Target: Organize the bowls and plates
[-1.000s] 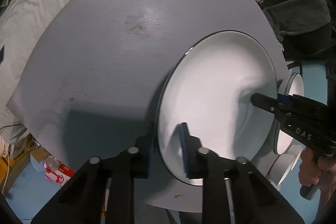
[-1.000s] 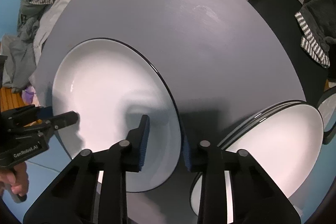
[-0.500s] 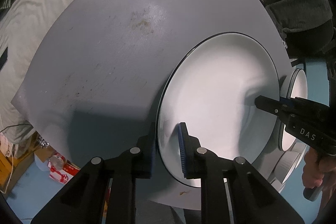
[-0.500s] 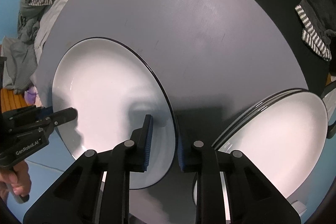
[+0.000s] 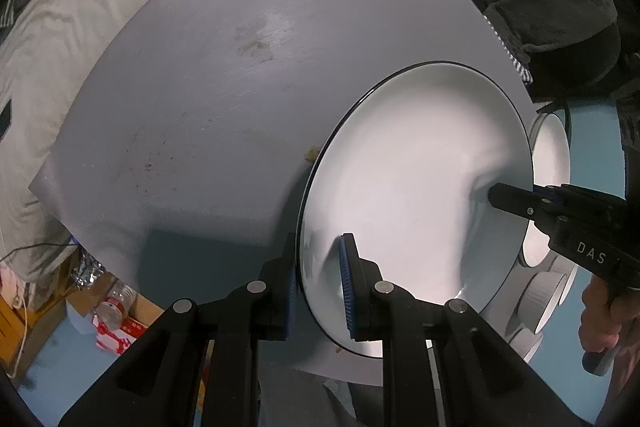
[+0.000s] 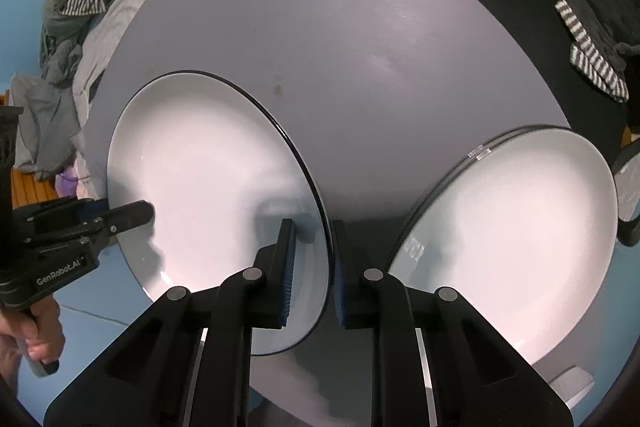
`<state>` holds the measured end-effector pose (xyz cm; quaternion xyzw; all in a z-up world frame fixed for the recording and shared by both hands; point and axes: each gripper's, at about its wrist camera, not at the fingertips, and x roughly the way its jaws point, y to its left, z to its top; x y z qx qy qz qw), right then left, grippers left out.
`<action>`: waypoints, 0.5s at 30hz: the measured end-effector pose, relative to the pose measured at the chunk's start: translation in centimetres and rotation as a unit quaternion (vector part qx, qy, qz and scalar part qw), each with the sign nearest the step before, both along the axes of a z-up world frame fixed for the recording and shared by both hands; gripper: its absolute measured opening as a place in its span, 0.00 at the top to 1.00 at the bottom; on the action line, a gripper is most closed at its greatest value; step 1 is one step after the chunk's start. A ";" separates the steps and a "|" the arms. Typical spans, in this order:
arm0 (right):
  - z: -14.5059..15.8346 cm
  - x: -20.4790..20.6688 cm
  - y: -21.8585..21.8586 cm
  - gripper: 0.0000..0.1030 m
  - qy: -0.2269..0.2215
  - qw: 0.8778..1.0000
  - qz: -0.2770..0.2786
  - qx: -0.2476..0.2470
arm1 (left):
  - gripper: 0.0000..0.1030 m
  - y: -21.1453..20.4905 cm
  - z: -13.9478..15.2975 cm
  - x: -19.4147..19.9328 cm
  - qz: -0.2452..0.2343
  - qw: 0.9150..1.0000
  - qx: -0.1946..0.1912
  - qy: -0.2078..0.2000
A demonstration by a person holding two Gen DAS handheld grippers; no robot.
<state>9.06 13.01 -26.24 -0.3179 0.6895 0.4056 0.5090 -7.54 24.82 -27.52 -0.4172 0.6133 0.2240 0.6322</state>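
The white plate (image 5: 416,187) is rigid, glazed and breakable; it is probably slippery and fairly heavy, so the rim is the proper hold, on opposite sides. It lies on the grey counter (image 5: 240,87), near its edge. The left claw (image 5: 318,283) is clamped on the near rim. The right claw (image 6: 314,267) straddles the opposite rim; its jaws have just been closing and now pinch it. A stack of plates (image 6: 508,227) lies just beside.

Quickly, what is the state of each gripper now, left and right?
Left gripper: shut on the rim of the white plate.
Right gripper: jaws just closing, now shut on the opposite rim of that plate.
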 end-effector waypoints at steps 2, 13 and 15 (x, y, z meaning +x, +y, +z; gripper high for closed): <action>0.3 0.1 -0.4 0.84 -0.001 1.000 -0.003 0.002 | 0.82 -0.2 0.3 0.3 -0.005 1.000 0.000 -0.002; 1.8 1.2 -2.0 0.84 0.006 0.999 -0.052 0.000 | 0.82 -1.5 2.1 3.2 -0.042 0.999 0.007 -0.015; 1.9 1.6 -2.6 0.84 0.005 0.998 -0.062 0.001 | 0.82 -1.8 2.4 3.9 -0.051 0.999 0.010 -0.016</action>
